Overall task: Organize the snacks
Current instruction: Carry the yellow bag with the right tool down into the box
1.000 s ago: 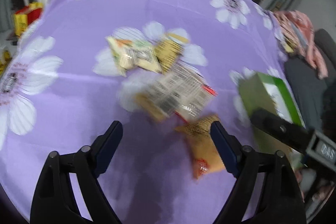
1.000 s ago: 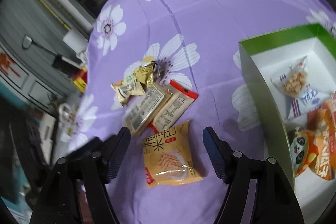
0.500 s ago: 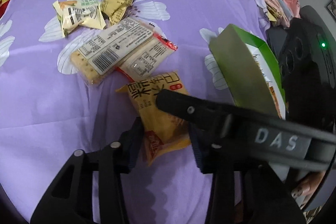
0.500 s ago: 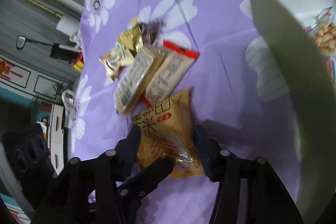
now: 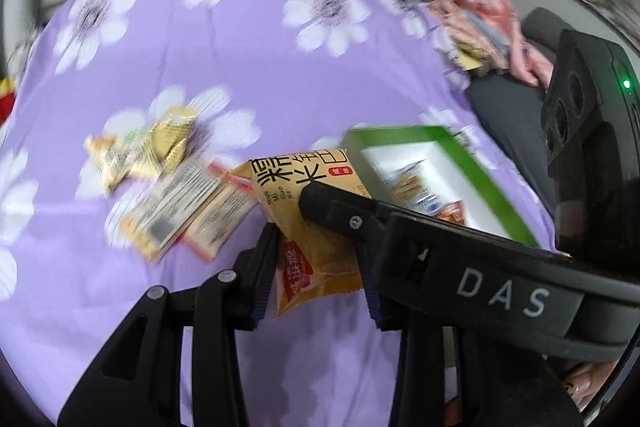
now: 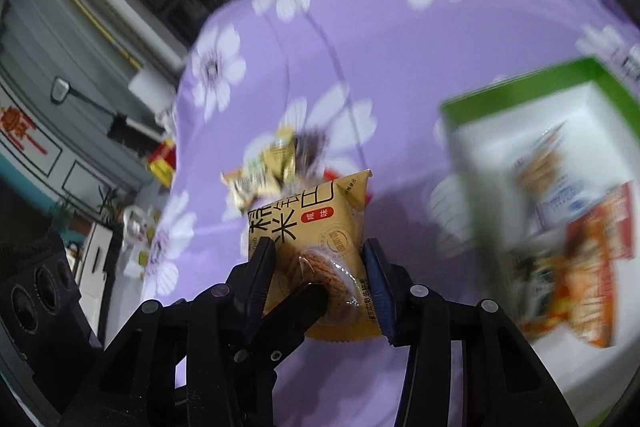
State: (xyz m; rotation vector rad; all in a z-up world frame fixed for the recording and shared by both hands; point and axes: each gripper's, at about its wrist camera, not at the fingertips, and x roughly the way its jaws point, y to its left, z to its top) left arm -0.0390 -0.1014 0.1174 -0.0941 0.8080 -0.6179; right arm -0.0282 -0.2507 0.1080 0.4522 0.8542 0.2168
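Surface: table under a purple floral tablecloth [image 5: 248, 67].
Loose on cloth: small gold snack packets [image 5: 140, 151], two flat cracker packs [image 5: 188, 215].
Box: green-rimmed box [image 6: 520, 87], snacks inside.
Far edge: pink cloth [image 5: 492, 23].

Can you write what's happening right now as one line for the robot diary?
step: lift snack | left claw: shut on orange snack packet | right claw: closing on it too | goal: green box

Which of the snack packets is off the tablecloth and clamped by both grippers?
The orange-yellow packet: both the right gripper and left gripper pinch it, while the other loose packets lie on the purple cloth.
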